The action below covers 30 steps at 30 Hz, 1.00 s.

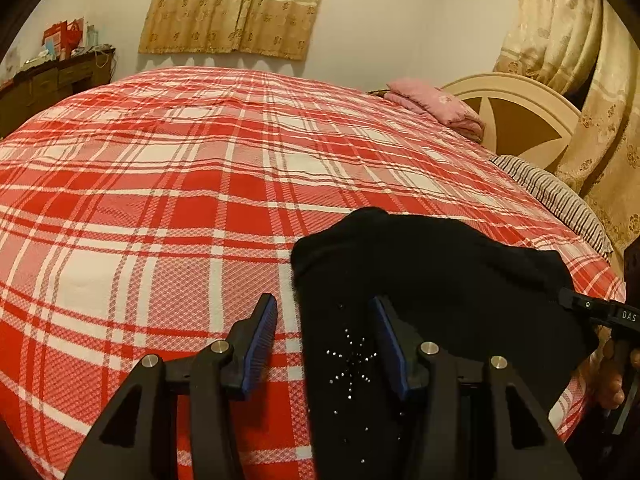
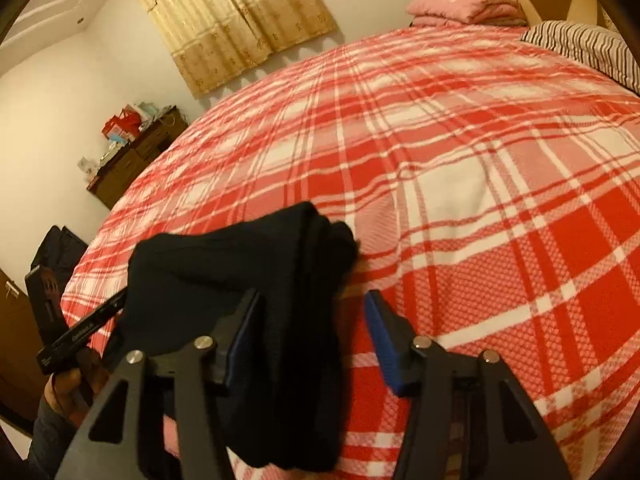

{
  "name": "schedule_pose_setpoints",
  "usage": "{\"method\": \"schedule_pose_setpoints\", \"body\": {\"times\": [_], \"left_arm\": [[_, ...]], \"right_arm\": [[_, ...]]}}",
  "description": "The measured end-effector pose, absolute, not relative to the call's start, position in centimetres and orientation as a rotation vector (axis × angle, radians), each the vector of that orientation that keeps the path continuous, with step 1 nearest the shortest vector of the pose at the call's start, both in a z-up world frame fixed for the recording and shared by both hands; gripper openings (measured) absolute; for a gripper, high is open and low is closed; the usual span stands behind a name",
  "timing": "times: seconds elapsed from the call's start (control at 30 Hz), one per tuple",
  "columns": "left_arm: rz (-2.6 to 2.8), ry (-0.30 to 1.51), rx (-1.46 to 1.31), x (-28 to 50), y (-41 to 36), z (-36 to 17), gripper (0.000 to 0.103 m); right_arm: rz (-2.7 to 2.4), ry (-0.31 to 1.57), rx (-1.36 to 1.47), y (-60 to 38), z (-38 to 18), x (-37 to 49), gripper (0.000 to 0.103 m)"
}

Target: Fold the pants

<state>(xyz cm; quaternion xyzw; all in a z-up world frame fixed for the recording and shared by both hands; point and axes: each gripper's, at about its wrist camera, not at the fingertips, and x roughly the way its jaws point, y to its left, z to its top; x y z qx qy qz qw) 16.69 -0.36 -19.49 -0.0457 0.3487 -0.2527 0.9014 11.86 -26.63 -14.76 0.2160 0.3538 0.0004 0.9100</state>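
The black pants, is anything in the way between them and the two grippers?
Nothing visible is. The black pants lie on the plaid bedspread, and both the left gripper and the right gripper are open right over them, the cloth showing between the fingers. The pink blanket and the striped pillow lie far off.

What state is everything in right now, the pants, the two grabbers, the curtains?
Black pants: folded into a bundle, lying on the plaid bed.
Left gripper: open, straddling the pants' edge.
Right gripper: open, pants between its fingers.
Curtain: drawn shut.
Pink blanket: folded by the headboard.
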Motion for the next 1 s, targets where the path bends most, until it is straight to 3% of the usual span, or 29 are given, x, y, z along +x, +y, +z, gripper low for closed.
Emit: {"method": "schedule_pose_setpoints", "body": {"times": [0.07,0.13,0.27,0.57,1.0], "left_arm": [[-0.539,0.724,-0.097,16.8,-0.4,-19.4,0.048],[-0.584,0.736,-0.114,16.8,-0.4,-19.4,0.028],[-0.587,0.734,-0.155,16.8,0.3,-19.2,0.015],[-0.612,0.696,-0.235,16.3,2.2,-16.6,0.012],[-0.415,0.576,-0.257,18.1,12.6,-11.7,0.012]], "right_arm": [[0.015,0.736,0.443,-26.5,-14.8,12.0,0.051],[0.103,0.755,0.484,-26.1,-15.1,12.4,0.044],[0.082,0.741,0.456,-25.6,-14.8,12.3,0.03],[0.156,0.664,0.449,-24.0,-11.0,11.9,0.027],[0.361,0.66,0.285,-15.8,-5.5,22.2,0.026]]}}
